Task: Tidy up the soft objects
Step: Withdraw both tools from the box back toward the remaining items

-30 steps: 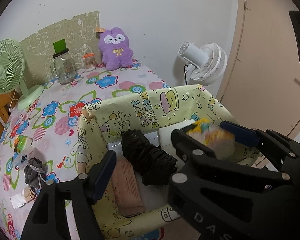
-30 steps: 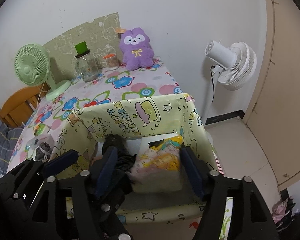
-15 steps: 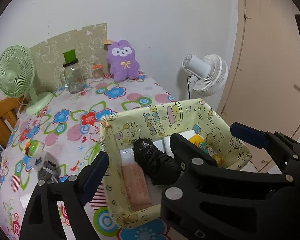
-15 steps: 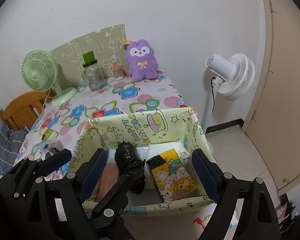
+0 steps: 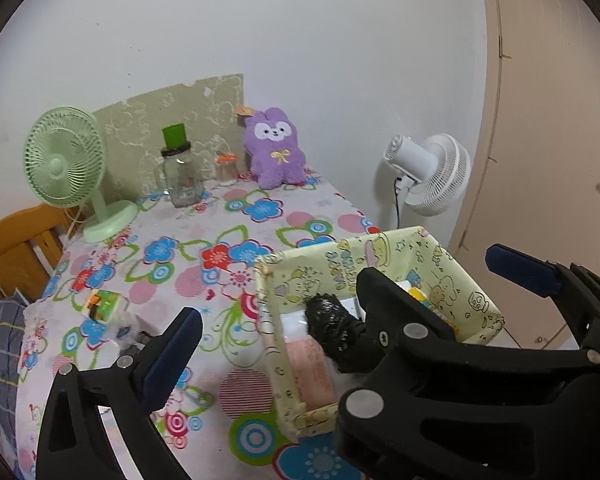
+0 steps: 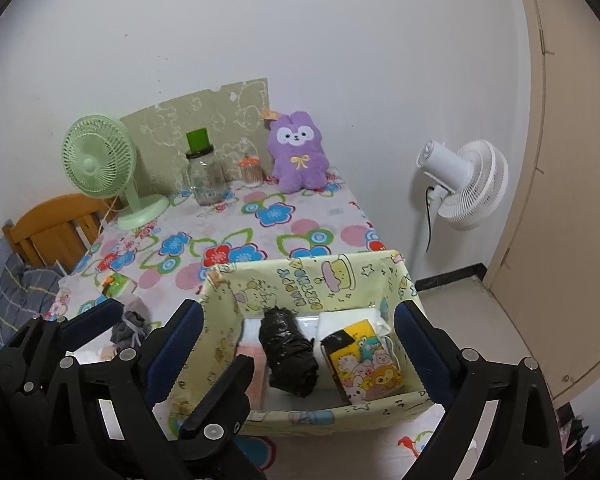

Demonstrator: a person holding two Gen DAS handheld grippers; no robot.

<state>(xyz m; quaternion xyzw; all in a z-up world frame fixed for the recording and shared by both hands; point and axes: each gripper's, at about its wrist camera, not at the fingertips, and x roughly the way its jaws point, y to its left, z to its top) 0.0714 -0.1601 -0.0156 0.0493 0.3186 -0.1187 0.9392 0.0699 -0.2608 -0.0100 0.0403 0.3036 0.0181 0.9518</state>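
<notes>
Both tools hang above the yellow cartoon-print box (image 6: 316,280), which sits at the near right corner of the flowered tablecloth (image 6: 236,232). The right gripper (image 6: 296,344) has its fingers spread wide with nothing between them, one on each side of the box. The left gripper (image 5: 340,300) is also spread wide and empty.

Inside the box lie a crumpled black bag (image 6: 286,350) in the middle, a yellow cartoon tissue pack (image 6: 364,364) to its right over something white, and a pink pack (image 5: 312,372) to its left.

Left of the box, on the cloth, a small grey drawstring pouch (image 6: 128,326) and a green-and-orange packet (image 6: 116,282) still lie loose. My guess is one of these goes in next, and the left tool is the nearer one.

To do it well, I would carry the left tool clear of the box wall before lowering it, and keep the fingers wide until they straddle the pouch. Then pinch the bunched body, not the cord, since soft cloth slips and sags. The free room in the box looks small, so lift high over the rim and set the piece down at the left side beside the pink pack.
</notes>
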